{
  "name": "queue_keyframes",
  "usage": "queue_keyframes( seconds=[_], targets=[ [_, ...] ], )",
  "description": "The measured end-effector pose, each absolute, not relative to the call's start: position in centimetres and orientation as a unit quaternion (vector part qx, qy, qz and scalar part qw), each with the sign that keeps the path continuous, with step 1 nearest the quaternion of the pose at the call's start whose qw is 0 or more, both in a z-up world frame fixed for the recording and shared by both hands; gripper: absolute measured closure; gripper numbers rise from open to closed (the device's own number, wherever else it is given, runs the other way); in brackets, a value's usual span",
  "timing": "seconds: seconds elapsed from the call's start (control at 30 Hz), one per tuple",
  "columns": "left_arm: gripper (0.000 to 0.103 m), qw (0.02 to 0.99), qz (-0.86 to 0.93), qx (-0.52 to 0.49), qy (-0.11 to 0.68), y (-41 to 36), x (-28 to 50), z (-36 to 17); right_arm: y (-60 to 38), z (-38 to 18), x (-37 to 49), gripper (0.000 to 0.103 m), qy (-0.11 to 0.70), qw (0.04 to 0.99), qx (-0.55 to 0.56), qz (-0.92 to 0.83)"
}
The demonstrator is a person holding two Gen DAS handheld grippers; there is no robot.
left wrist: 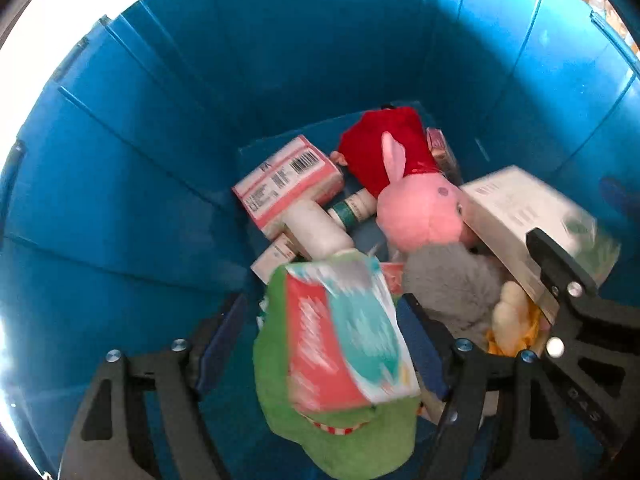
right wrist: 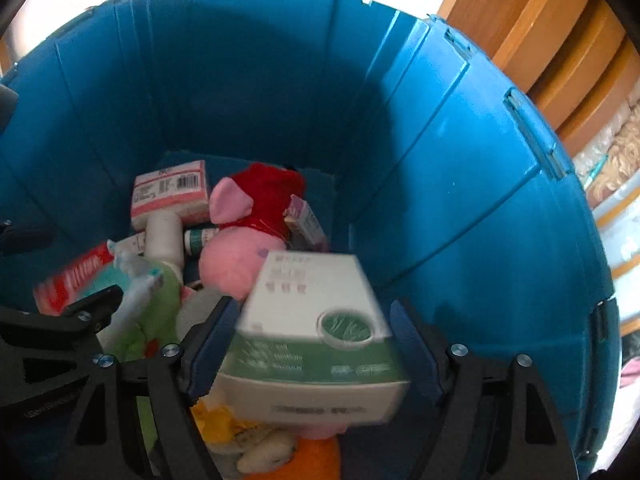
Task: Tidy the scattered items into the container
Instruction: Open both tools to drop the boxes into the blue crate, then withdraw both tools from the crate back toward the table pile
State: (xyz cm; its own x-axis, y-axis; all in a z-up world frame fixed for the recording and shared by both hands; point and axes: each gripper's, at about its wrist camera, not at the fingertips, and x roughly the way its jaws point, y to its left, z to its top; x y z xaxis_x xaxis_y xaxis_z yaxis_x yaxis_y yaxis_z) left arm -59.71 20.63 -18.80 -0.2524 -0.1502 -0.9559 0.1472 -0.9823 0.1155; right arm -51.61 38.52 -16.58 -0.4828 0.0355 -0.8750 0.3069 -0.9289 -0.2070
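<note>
Your left gripper (left wrist: 320, 344) and right gripper (right wrist: 316, 356) both hung inside the bin (left wrist: 160, 160), jaws parted, toothpaste box (left wrist: 348, 332) and green-white box (right wrist: 316, 328) lying loose between them, long axes pointing away.

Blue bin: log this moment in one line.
blue plastic bin | left gripper: open, red-and-teal toothpaste box dropping | right gripper: open, white-and-green carton dropping

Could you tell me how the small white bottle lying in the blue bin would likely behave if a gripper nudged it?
The white bottle lies on its side, so it would probably roll. Its smooth round body may slip between pads. Wedged against the pink box, it likely won't roll far.
</note>
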Motion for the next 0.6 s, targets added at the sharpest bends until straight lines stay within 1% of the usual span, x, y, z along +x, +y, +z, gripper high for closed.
queue_keyframes(
  seconds=[0.03, 0.37, 0.53, 0.6],
  targets=[
    [0.026, 0.098, -0.793, 0.602, -0.005, 20.6, -59.8, -18.7, 38.6, -16.4, -51.6, 0.016, 0.169, 0.081, 0.499, -0.846],
    [0.026, 0.094, -0.802, 0.590, 0.006, 20.3, -59.4, -17.6, 39.0, -13.9, -52.7, 0.015, 0.138, 0.102, 0.487, -0.857],
    [0.026, 0.093, -0.826, 0.556, 0.031, 19.6, -57.1, -13.8, 39.9, -10.9, -51.6, 0.014, 0.078, 0.133, 0.454, -0.877],
    [0.026, 0.080, -0.840, 0.535, 0.046, 19.5, -55.4, -11.6, 40.1, -9.0, -50.7, 0.011, 0.066, 0.142, 0.432, -0.888]
  ],
)
